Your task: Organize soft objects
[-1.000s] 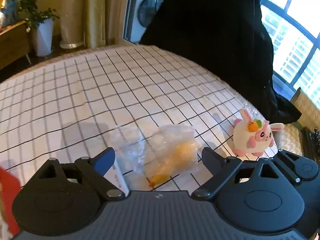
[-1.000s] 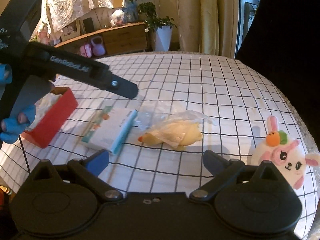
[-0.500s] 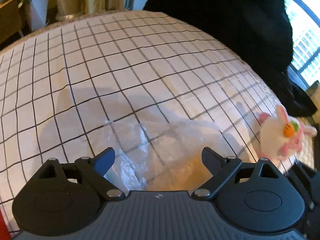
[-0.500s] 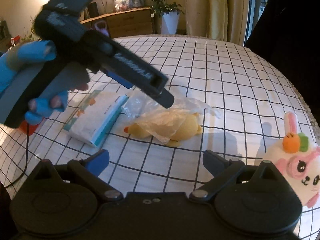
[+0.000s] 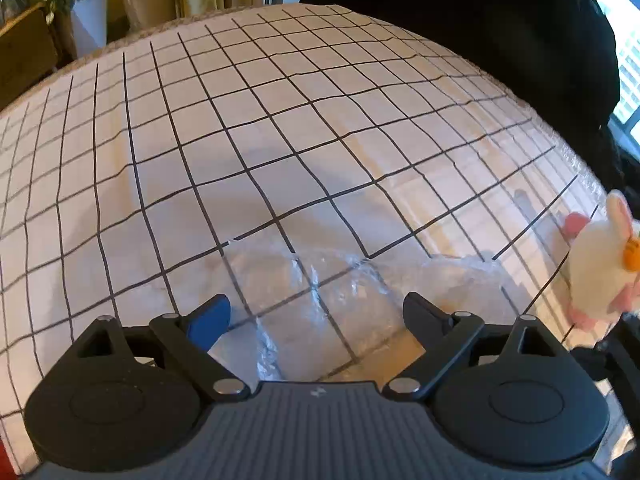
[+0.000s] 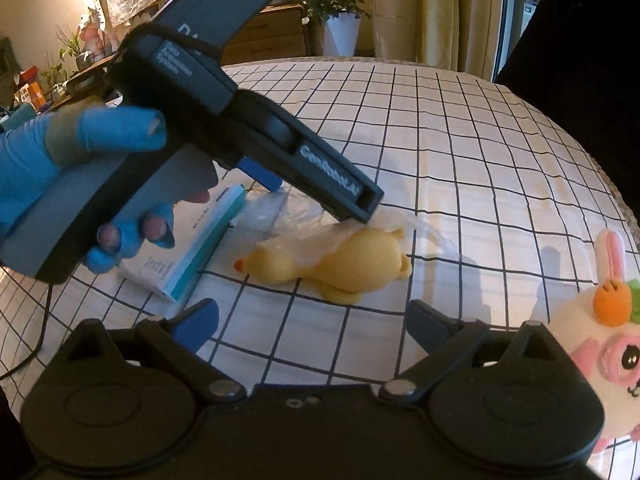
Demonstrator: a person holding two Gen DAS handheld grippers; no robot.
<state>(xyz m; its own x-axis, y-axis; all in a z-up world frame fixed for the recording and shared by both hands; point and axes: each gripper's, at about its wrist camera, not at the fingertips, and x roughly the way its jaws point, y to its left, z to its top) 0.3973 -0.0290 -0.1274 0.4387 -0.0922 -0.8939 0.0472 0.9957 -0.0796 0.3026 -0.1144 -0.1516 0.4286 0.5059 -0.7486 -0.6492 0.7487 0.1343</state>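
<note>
— Where is the toy duck (image 6: 344,262) being found, and how is it lying?

— It is being seen on the checked tablecloth (image 5: 280,128), lying on its side under a clear plastic bag (image 5: 320,292). Its long axis is running left to right in the right wrist view — beak toward the tissue pack (image 6: 192,252), tail toward the rabbit toy (image 6: 600,344).

— Which gripper is being judged nearer?

— The left gripper (image 5: 316,312). Its fingers are being held wide apart directly over the bag, tips just above the plastic or touching it; nothing is being gripped. The duck itself is hidden below the left camera's frame.

— And the right gripper (image 6: 314,320)?

— Its fingers are likewise being held wide and empty, with bare cloth between them and the duck just ahead.

— What is the coming move being judged to turn on?

— The bag is lying across the duck's back, so a closing there is likely being aimed at plastic, not plush.
</note>
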